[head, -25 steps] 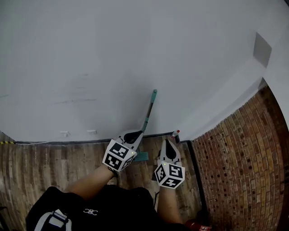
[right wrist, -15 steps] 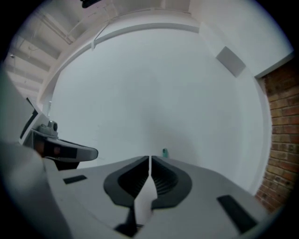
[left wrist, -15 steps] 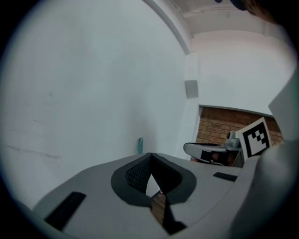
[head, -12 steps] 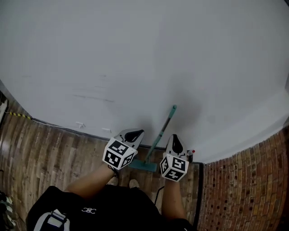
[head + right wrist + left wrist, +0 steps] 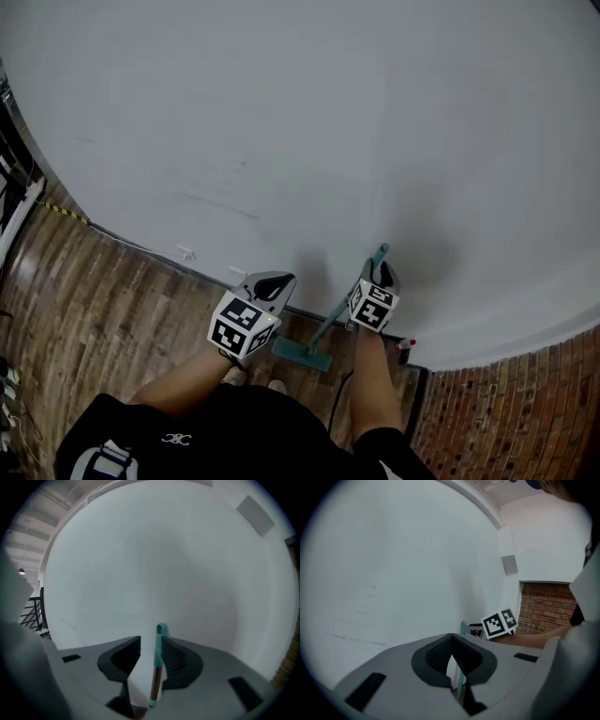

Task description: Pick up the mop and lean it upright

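The mop leans against the white wall [image 5: 281,122], its teal head [image 5: 302,354] on the wood floor and its handle [image 5: 337,314] rising up and to the right. My right gripper [image 5: 380,272] is at the handle's teal top end. In the right gripper view the handle [image 5: 158,663] stands between the opening jaws of that gripper [image 5: 152,645], close by the right pad, with a gap on the left. My left gripper [image 5: 270,283] hangs left of the handle, shut and empty; in its own view its tips [image 5: 451,638] meet and the handle [image 5: 461,686] shows beyond them.
A dark baseboard [image 5: 141,248] runs along the wall's foot. A brick-patterned surface [image 5: 506,412] lies at the right, with a small red-capped object [image 5: 405,345] in the corner. Yellow-black tape [image 5: 58,212] marks the floor at far left. The person's feet [image 5: 253,380] stand near the mop head.
My right gripper has risen from beside the mop's lower handle to its top end. The head camera has swung, so the wall fills more of the view. The left gripper has hardly moved.
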Demonstrator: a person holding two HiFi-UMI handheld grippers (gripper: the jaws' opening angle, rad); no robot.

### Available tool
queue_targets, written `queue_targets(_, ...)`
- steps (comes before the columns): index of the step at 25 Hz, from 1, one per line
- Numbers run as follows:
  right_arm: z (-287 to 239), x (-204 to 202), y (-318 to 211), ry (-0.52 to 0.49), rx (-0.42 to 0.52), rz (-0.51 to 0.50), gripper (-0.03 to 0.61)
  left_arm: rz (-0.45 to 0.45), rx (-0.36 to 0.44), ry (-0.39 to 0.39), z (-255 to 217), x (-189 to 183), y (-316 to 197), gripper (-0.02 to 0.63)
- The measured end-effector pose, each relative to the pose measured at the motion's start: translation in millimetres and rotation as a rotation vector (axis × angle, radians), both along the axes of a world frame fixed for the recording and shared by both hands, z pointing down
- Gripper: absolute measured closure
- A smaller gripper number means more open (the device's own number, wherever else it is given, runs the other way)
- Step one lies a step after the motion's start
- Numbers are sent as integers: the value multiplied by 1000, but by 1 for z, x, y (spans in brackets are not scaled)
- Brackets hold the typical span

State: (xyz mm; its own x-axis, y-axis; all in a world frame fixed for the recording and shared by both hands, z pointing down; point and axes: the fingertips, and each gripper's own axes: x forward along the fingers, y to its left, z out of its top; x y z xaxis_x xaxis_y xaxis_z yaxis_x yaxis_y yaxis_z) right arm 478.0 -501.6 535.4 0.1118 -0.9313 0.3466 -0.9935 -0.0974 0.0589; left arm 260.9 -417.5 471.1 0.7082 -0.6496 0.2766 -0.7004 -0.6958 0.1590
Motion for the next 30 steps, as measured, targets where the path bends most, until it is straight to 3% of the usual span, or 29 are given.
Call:
queue_targets(5, 24, 14, -29, 26, -35, 61, 411, -45, -9, -12, 5, -15, -6, 621)
queue_targets(10, 27, 23, -36, 23, -44, 118, 422, -72, -5, -17, 4, -25, -6, 621)
queue_targets(12, 27, 25, -35, 40, -49, 130, 465, -77, -7, -18, 5, -28, -5, 621)
queue_targets(20, 21, 19, -15, 16, -37, 79, 472, -59, -15, -12, 8, -24, 2, 621)
queue_targets(30, 10, 6, 42, -3, -32, -3, 472, 25, -44, 14, 18, -2, 9, 621)
